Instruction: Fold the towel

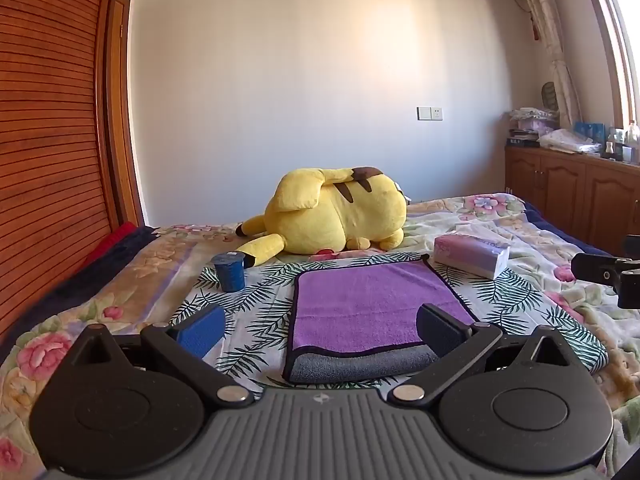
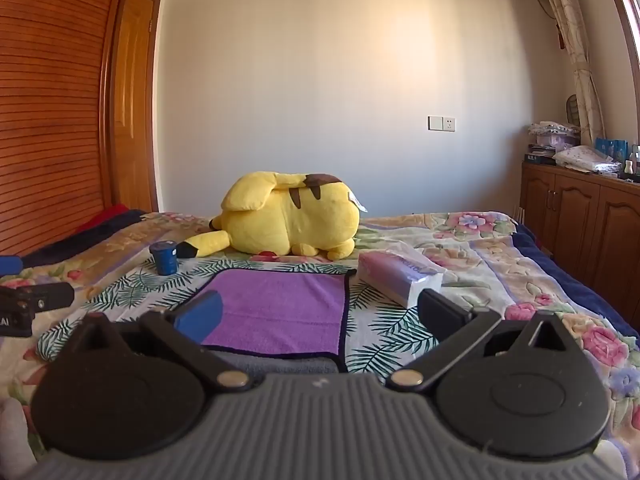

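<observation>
A purple towel (image 1: 372, 304) with a dark trim and a grey underside lies folded over on a leaf-print cloth (image 1: 256, 312) on the bed. Its grey lower layer sticks out at the near edge. My left gripper (image 1: 320, 332) is open and empty, just short of the towel's near edge, toward its left side. In the right wrist view the towel (image 2: 280, 308) lies ahead and to the left. My right gripper (image 2: 320, 320) is open and empty, near the towel's near right corner. Each gripper shows at the edge of the other's view.
A yellow plush toy (image 1: 336, 212) lies behind the towel. A blue cup (image 1: 230, 272) stands at the far left of the leaf-print cloth. A tissue pack (image 1: 472, 254) lies at the far right. A wooden wardrobe (image 1: 48, 140) is left, cabinets (image 1: 572, 196) right.
</observation>
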Motion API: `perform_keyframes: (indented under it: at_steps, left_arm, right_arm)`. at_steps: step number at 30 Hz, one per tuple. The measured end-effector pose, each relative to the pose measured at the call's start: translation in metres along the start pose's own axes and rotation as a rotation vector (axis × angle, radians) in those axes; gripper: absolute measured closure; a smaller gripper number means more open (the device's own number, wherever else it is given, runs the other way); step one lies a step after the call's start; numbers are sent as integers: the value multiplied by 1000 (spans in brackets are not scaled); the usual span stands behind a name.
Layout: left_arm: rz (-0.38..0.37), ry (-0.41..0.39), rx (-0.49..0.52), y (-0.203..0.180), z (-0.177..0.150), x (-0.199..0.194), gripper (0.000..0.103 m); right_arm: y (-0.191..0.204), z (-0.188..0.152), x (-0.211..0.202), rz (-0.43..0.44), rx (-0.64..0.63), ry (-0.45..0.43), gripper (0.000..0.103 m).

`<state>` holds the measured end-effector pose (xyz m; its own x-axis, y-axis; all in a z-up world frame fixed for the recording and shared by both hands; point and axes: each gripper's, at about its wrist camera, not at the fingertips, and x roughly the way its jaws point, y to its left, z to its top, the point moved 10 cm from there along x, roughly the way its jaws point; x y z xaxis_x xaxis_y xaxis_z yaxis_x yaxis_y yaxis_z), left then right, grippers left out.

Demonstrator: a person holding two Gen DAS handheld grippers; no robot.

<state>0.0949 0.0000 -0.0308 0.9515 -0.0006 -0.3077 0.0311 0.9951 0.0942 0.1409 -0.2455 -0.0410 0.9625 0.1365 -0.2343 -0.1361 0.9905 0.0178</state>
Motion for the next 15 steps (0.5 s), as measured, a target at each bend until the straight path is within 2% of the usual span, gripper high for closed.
perform_keyframes:
  at_steps: [15]
  left_arm:
    - [2,-1,1,0,0,0,16]
  right_arm:
    - [0,0,0,0,1,-1,0]
